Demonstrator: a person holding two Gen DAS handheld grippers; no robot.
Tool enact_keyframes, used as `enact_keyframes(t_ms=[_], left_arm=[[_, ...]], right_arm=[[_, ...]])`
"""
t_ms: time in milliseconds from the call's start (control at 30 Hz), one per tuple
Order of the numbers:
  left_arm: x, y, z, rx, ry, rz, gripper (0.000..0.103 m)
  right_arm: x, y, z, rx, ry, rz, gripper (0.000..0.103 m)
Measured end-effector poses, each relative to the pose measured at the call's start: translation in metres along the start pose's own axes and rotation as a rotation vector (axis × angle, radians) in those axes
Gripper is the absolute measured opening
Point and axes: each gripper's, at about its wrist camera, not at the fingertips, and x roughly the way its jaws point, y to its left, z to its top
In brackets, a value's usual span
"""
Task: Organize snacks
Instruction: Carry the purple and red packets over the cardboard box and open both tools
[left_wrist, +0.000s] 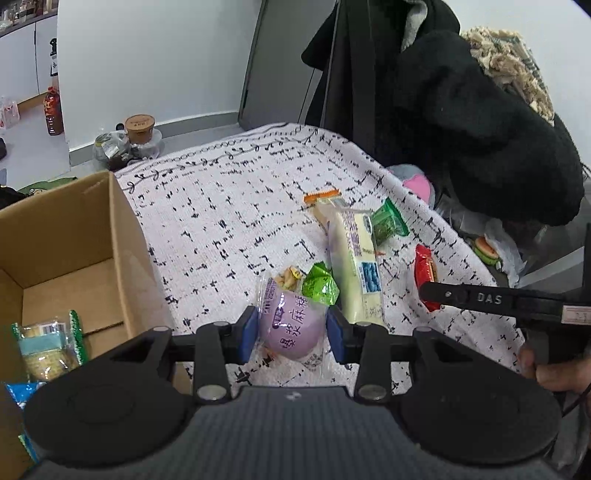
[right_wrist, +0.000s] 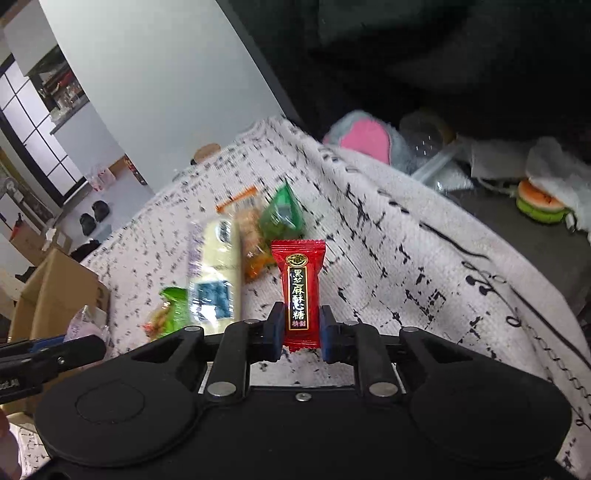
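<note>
My left gripper (left_wrist: 291, 330) is shut on a round purple wrapped snack (left_wrist: 290, 317), held just above the patterned cloth (left_wrist: 221, 206) beside the open cardboard box (left_wrist: 74, 229). My right gripper (right_wrist: 301, 332) is shut on a red candy (right_wrist: 301, 288) that stands upright between the blue pads. In the left wrist view the right gripper (left_wrist: 432, 295) comes in from the right with the red candy (left_wrist: 424, 266) at its tip. Loose on the cloth between the two lie a long pale yellow pack (left_wrist: 356, 266), two green packets (left_wrist: 320, 284) (left_wrist: 388, 221) and an orange-edged pack (left_wrist: 325, 201).
The box holds a green-edged cracker pack (left_wrist: 44, 347) and a blue packet (left_wrist: 22, 393). A black coat (left_wrist: 480, 129) hangs over the right side. Past the cloth's right edge lie a pink and grey plush (right_wrist: 365, 138) and a burger toy (right_wrist: 539, 201).
</note>
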Motion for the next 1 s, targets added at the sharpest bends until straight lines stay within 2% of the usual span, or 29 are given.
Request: enact_keyframes(t_ms=[400,1000], left_arm=[[-0.027,0.015,0.006,-0.027,-0.076,0.0,0.039],[-0.07,0.061,0.003,-0.107,-0.141,0.038,0.039]], right_arm=[[-0.045,0.036,0.005,-0.026,-0.06,0.053,0.018],[-0.059,0.107,-0.007,-0.082,-0.086,0.171,0.018]])
